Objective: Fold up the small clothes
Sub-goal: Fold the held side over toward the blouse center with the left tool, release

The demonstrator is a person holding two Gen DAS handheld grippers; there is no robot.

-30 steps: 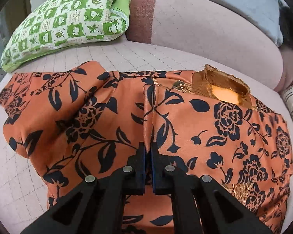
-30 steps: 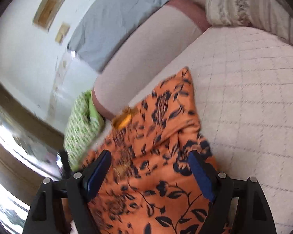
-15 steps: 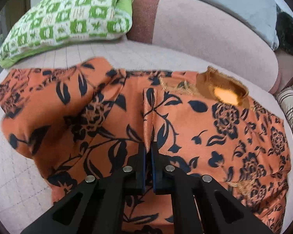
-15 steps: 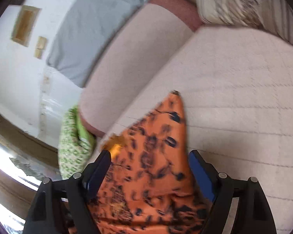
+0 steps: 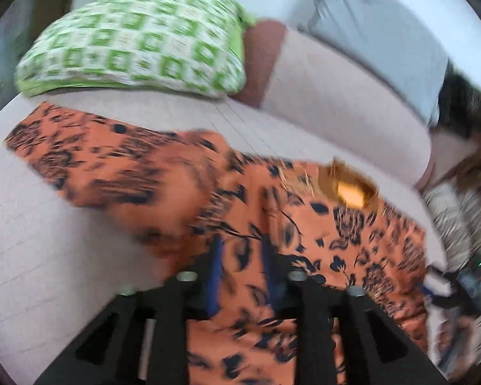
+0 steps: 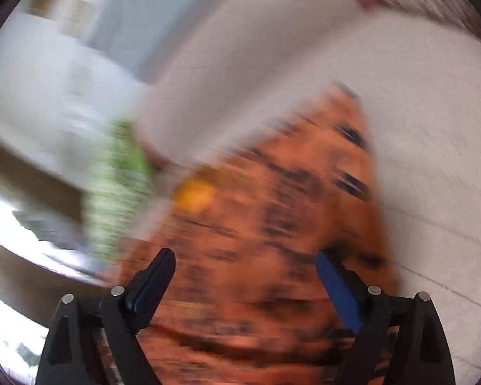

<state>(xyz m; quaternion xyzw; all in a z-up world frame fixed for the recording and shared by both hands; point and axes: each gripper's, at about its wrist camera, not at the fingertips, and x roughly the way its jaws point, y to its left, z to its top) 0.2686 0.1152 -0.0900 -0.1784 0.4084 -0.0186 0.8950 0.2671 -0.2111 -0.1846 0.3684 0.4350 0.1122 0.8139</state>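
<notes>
Lying spread on the pale quilted sofa seat (image 5: 41,256), the orange floral top (image 5: 352,234) has its collar toward the backrest and one sleeve reaching out under the green checkered pillow (image 5: 138,57). Left gripper (image 5: 242,266) has its jaws parted over the fabric, nothing pinched. Right gripper (image 6: 245,276) is spread wide above the top (image 6: 272,224), everything pretty blurry.
</notes>
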